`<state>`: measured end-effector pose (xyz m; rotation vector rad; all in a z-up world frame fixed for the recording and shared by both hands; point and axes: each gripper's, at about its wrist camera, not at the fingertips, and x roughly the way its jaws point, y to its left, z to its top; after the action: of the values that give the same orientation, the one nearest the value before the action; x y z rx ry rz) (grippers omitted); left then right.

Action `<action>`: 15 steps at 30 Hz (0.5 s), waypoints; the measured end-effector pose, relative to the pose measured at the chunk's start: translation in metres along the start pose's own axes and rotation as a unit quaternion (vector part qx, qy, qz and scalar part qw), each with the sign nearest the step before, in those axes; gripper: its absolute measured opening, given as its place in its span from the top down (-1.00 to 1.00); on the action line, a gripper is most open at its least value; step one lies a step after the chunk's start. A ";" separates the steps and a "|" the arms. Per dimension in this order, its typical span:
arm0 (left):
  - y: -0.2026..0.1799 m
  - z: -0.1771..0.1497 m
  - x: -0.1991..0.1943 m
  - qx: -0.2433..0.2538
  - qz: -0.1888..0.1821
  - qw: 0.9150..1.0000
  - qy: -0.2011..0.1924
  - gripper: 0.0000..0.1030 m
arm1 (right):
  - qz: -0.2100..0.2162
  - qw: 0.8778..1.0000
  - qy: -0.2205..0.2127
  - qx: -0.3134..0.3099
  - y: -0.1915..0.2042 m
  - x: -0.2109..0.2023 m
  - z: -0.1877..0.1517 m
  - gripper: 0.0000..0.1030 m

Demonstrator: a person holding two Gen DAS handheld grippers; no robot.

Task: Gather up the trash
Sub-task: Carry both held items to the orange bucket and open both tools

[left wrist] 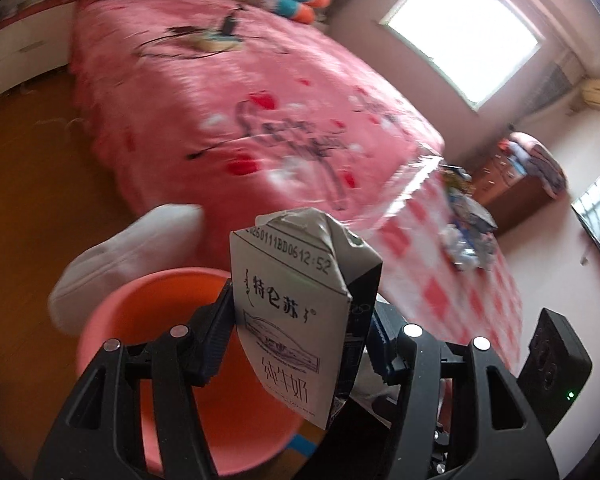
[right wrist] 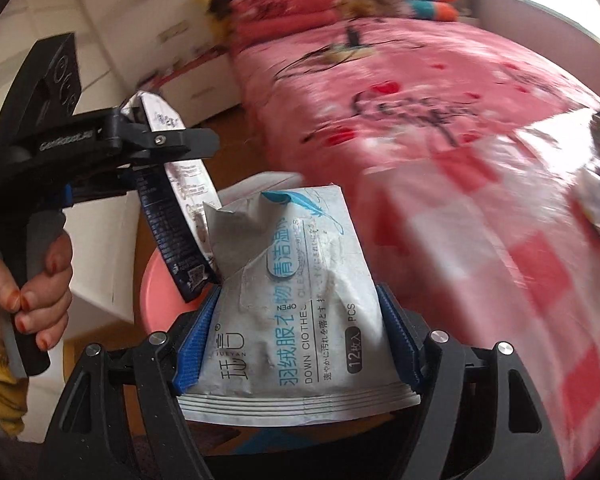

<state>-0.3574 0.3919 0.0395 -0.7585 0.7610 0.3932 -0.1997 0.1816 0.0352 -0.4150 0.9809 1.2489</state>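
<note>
Nearest the lens, your left gripper (left wrist: pixel 296 320) pinches a crushed milk carton (left wrist: pixel 288 312) between its pads, the carton's torn spout pointing up and away. Directly beneath and behind it lies the pink bin (left wrist: pixel 140 312), its mouth open toward you; a white shoe (left wrist: pixel 120 256) stands just beside the bin's far rim on the wooden floor (left wrist: pixel 32 184). In the right wrist view, your right gripper (right wrist: pixel 296 344) is clamped on a wet-wipe packet (right wrist: pixel 292 304), whose crumpled top leans forward over the same bin (right wrist: pixel 160 300). The left tool, held in a hand (right wrist: pixel 32 292), reaches in from the left of that view with the carton (right wrist: pixel 180 184) hanging over the bin's near rim.

The step in hand appears to be the drop. Bring each item fully over the bin's mouth before you loosen the jaws; the carton sits close to the rim and could tip outside. Release one item at a time so that the two tools do not collide, since carton and packet nearly touch. Tilt each gripper downward so that the light packet slides off its blue pads (right wrist: pixel 192 344) and does not cling. More litter (left wrist: pixel 464 232) waits on the checked cloth (left wrist: pixel 452 304) beside the pink bed (left wrist: pixel 260 120).
</note>
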 end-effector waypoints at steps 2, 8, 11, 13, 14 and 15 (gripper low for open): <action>0.015 -0.004 0.001 -0.005 0.017 1.000 0.002 -0.14 | 0.008 1.000 0.014 -0.014 0.010 0.016 0.000 -0.46; 0.046 -0.014 0.022 0.003 0.086 0.996 0.014 -0.25 | 0.042 0.998 0.046 -0.023 0.022 0.054 -0.003 -0.63; 0.055 -0.020 0.034 0.015 0.120 0.993 0.015 -0.48 | 0.053 0.997 0.048 -0.002 0.011 0.059 -0.010 -0.74; 0.057 -0.023 0.037 0.021 0.122 0.992 0.014 -0.52 | 0.054 0.997 0.043 0.013 0.003 0.054 -0.013 -0.74; 0.056 -0.024 0.036 0.026 0.123 0.992 0.008 -0.54 | 0.052 0.998 0.037 0.022 -0.001 0.050 -0.015 -0.74; 0.055 -0.024 0.037 0.030 0.124 0.992 0.001 -0.55 | 0.049 0.998 0.029 0.029 -0.006 0.045 -0.016 -0.74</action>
<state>-0.3754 0.4137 -0.0248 -0.6085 0.8675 0.5902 -0.2005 0.1946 -0.0107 -0.3631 1.0960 1.2980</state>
